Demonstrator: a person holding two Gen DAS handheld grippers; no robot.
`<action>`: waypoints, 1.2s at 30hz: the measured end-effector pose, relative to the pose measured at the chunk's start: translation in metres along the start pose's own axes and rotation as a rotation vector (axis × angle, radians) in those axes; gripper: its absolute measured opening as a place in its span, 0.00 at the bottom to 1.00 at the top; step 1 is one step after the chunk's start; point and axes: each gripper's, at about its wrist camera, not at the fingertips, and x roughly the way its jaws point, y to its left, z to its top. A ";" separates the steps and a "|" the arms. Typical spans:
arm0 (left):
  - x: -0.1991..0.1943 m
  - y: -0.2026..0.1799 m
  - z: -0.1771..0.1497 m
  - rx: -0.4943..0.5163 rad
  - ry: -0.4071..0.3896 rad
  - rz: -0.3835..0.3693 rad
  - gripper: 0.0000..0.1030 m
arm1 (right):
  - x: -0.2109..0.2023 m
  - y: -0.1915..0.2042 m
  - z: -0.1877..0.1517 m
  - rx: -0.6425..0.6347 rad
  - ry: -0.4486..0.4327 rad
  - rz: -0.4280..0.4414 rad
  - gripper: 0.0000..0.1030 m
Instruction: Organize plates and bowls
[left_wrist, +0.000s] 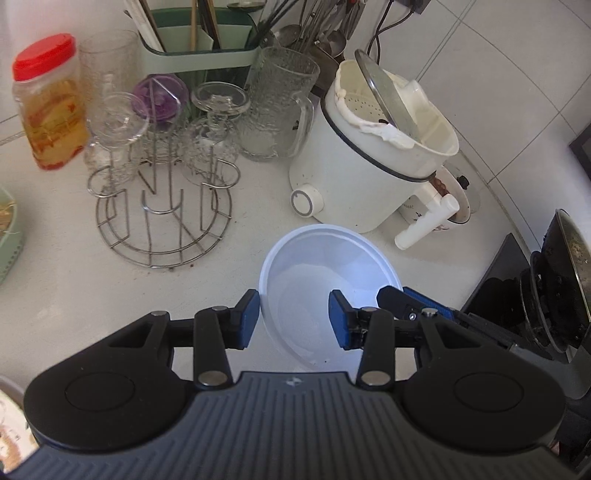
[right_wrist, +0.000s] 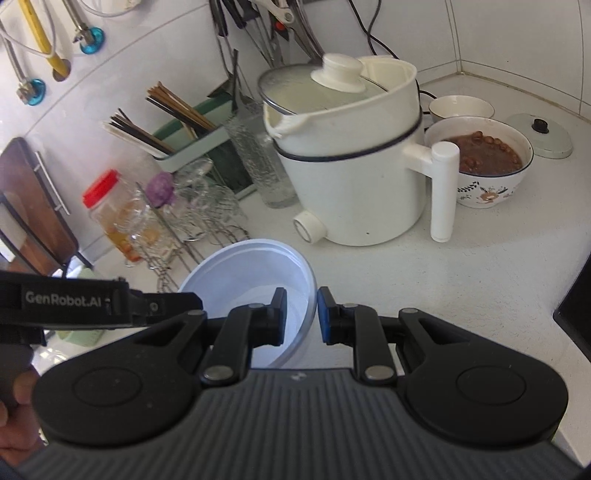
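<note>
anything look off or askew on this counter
Yes: the glass lid on the white cooker is not seated. It sits tilted, one edge dropped into the steamer insert, the other sticking up above the rim. The bowl of brown food beside it stands uncovered, its likely lid lying on the counter.

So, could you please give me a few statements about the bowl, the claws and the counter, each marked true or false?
1. The right claw pinches the rim of the white bowl. True.
2. The left claw straddles the bowl's opposite rim, one pad inside and one outside. True.
3. The white bowl is full of soup. False: it is empty.
4. The jar has a blue lid. False: the lid is red.
5. A bowl of brown food sits behind the pot's handle. True.
6. The glass rack is plastic. False: it is metal wire.
</note>
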 end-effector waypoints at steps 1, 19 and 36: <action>-0.005 0.000 -0.001 0.002 0.000 0.003 0.45 | -0.003 0.003 0.000 0.000 -0.002 0.003 0.20; -0.079 0.040 -0.009 -0.016 -0.025 0.003 0.45 | -0.034 0.067 -0.011 0.000 0.015 0.040 0.20; -0.090 0.089 -0.061 -0.068 0.106 0.037 0.46 | -0.022 0.108 -0.036 -0.051 0.176 0.070 0.20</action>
